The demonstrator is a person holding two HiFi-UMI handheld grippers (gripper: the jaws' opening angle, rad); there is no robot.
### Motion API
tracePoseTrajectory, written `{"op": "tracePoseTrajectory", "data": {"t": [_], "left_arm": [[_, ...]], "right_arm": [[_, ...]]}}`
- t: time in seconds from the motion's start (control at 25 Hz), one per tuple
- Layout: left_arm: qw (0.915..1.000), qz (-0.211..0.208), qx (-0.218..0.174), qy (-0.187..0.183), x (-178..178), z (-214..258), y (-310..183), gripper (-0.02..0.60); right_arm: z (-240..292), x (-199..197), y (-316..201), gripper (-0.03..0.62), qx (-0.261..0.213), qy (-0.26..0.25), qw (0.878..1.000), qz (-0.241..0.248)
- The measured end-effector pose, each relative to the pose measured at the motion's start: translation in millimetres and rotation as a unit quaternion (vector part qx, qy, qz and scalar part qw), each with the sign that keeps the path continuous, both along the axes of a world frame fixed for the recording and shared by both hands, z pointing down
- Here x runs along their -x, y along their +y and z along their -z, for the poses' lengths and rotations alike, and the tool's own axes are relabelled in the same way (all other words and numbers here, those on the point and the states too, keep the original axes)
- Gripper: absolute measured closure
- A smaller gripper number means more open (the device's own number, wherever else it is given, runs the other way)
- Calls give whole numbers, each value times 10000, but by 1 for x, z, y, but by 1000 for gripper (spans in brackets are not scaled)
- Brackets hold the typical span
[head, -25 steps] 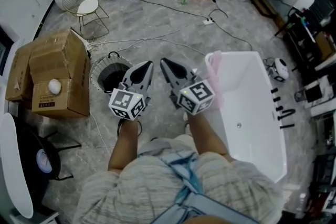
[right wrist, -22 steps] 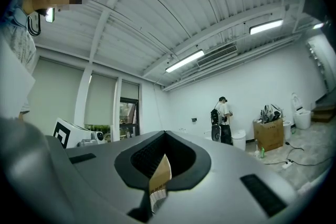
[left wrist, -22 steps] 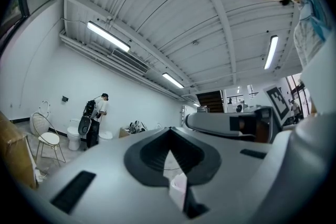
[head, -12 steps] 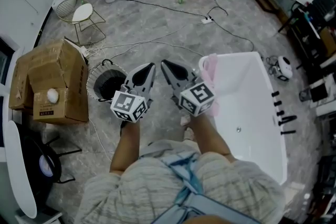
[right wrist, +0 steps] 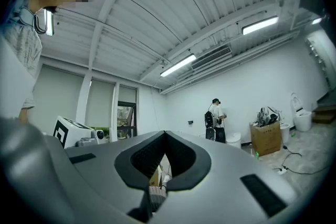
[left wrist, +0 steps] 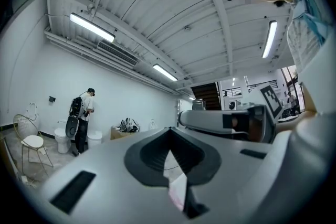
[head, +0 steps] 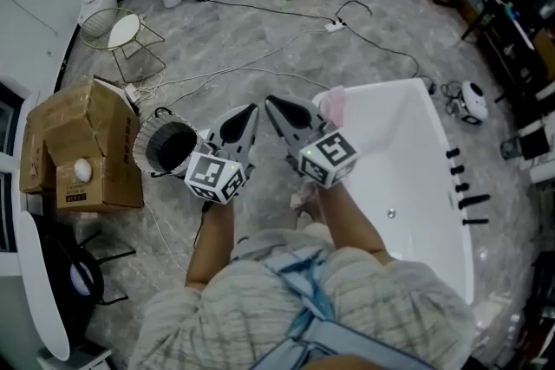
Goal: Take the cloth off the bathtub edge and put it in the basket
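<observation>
Cloth (head: 334,106), pink, draped over the end rim of the white bathtub (head: 408,86). Sits just right of the right gripper (head: 271,102) in the head view, held by neither gripper. Left gripper (head: 248,108) close beside the right one, both pointing away from the person over the grey marbled floor (head: 217,39). Fingers of both pressed fully together, gripping nothing. Round basket (head: 137,150) on the floor left of the left gripper, next to stacked cardboard boxes (head: 82,134), well apart from the bathtub. Second person (left wrist: 84,115) at the far wall.
</observation>
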State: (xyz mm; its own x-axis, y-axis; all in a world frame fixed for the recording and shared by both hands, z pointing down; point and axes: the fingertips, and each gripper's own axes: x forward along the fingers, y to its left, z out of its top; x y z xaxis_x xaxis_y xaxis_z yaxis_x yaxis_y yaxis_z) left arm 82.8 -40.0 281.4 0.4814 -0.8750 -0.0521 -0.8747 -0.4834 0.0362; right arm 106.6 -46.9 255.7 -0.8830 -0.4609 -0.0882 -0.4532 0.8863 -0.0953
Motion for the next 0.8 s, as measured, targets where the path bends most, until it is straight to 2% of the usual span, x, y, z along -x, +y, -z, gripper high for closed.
{"op": "tracePoseTrajectory", "data": {"t": [0.28,0.48,0.6,0.8], "left_arm": [[9998,-97,130,-119,-59,-9,-23,579],[9995,-201,176,-161,-96,-17,-32,580],[9989,-371,201,-226,-117,-28,-38,580],[9965,-728,324,-242,-140,-49,-51,580]], "right_arm": [[-8,-60,-29,591,46,-7,10000,-25],[-17,-99,-40,591,-110,146,9998,-10],[-25,-119,-45,591,-262,206,9994,17],[-51,-156,-65,591,-18,393,9989,-249]]}}
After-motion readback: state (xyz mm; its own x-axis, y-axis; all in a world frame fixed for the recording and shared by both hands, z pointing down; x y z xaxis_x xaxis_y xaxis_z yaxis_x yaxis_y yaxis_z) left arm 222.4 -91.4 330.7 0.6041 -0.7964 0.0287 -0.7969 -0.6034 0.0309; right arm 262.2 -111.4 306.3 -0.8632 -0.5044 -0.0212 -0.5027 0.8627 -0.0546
